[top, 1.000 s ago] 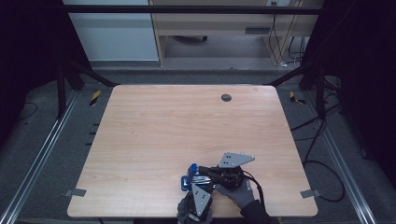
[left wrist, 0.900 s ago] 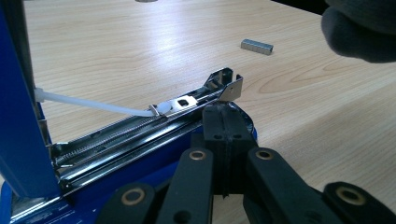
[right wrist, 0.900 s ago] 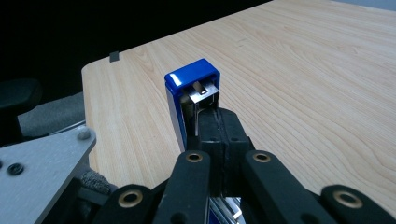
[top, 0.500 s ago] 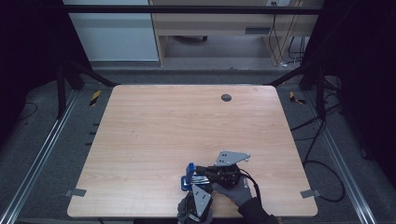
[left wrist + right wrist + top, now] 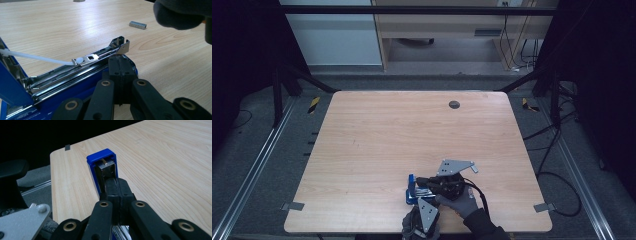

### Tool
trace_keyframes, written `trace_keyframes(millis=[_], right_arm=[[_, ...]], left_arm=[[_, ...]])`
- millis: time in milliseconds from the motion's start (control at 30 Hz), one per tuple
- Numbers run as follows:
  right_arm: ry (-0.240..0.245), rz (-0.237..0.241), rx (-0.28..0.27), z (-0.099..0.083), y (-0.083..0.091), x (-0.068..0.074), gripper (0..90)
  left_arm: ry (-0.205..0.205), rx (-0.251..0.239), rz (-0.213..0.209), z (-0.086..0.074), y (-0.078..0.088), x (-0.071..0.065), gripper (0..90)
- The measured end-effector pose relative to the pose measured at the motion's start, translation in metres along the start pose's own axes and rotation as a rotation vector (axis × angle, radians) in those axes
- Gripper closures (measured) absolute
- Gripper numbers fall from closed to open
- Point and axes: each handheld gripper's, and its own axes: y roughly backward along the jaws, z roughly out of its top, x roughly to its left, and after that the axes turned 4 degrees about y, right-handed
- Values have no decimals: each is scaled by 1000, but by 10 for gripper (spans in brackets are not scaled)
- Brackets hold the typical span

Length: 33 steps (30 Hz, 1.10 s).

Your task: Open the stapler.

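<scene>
I have both grippers at the near edge of the table [image 5: 362, 150], a little right of its middle. My left gripper [image 5: 119, 65] has its black jaws pressed together with no gap showing; in the left gripper view their tips sit over the front end of the blue stapler [image 5: 62, 90], though I cannot tell whether they pinch any part of it. The stapler lies open: its blue lid stands up at the left of that view, and the bare metal magazine [image 5: 82, 65] runs from there toward the jaw tips, with a white plastic rod [image 5: 32, 57] reaching from the lid to the pusher on the rail.

My right gripper [image 5: 117, 185] is clenched as well, jaws meeting flat. In the right gripper view its tips rest against the metal inside of the raised blue lid [image 5: 102, 160]; whether they grip anything there I cannot tell.

From the high view the stapler [image 5: 413, 189] sits just left of the right gripper [image 5: 428, 182], with the left gripper [image 5: 419, 212] just nearer, at the table's edge.

On the wood beyond the stapler, well apart from it, lies a small strip of staples [image 5: 137, 24]. My gloved right hand [image 5: 180, 13] shows dark at the top right of the left gripper view. Far across the table is a round cable hole [image 5: 454, 104].
</scene>
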Motion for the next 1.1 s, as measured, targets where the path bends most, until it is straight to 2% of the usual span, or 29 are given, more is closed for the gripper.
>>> trace_keyframes(millis=[33, 400, 700, 1100], right_arm=[[3, 2, 1, 1, -1, 0, 900], [-10, 38, 2, 2, -7, -3, 900], [14, 54, 34, 8, -16, 0, 900], [14, 99, 58, 12, -31, 0, 900]], left_arm=[[40, -2, 2, -1, 0, -3, 900], [36, -4, 6, -1, 0, -3, 900], [36, -6, 6, -2, 0, -3, 900], [37, -9, 9, -2, 0, -4, 900]])
